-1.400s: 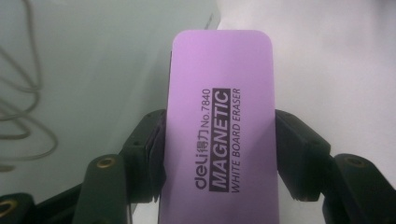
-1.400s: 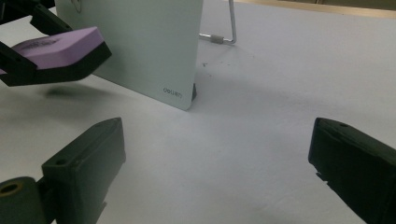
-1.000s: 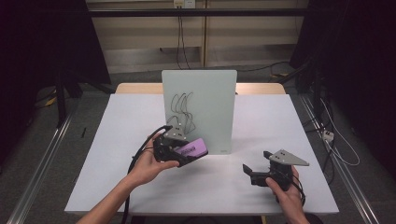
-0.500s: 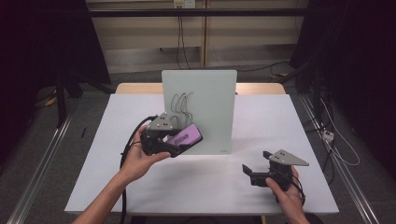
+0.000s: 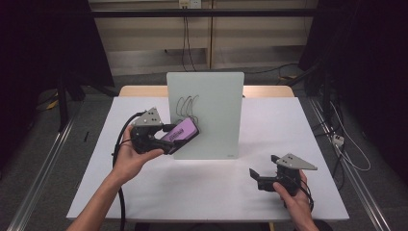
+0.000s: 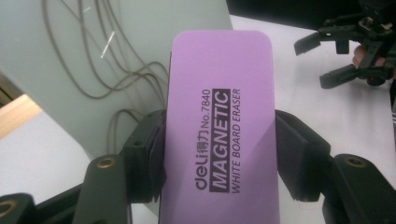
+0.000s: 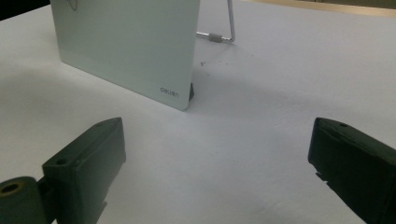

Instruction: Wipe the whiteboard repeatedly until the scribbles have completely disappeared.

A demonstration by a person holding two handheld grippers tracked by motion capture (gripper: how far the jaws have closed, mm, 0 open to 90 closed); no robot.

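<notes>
A purple magnetic whiteboard eraser (image 6: 219, 126) is clamped by its long sides in my left gripper (image 6: 219, 158), whose jaws are shut on it. In the high view the eraser (image 5: 182, 131) is lifted off the table against the lower left of the small upright whiteboard (image 5: 216, 106), just below the dark scribbled lines (image 5: 186, 105). The left gripper (image 5: 168, 139) is held in a hand at the board's left. My right gripper (image 5: 256, 179) rests low at the table's front right, jaws open with nothing between them. In the right gripper view the gripper (image 7: 217, 163) faces the whiteboard's lower corner (image 7: 159, 70).
The white table (image 5: 298, 125) has bare room to the right of the board and in front of it. A metal stand leg (image 7: 219, 32) props the board from behind. Cables trail from the left gripper down over the table's front edge.
My left gripper has carried the eraser up and toward the board, from low in front of it to the area under the scribbles. The right gripper has stayed where it was.
</notes>
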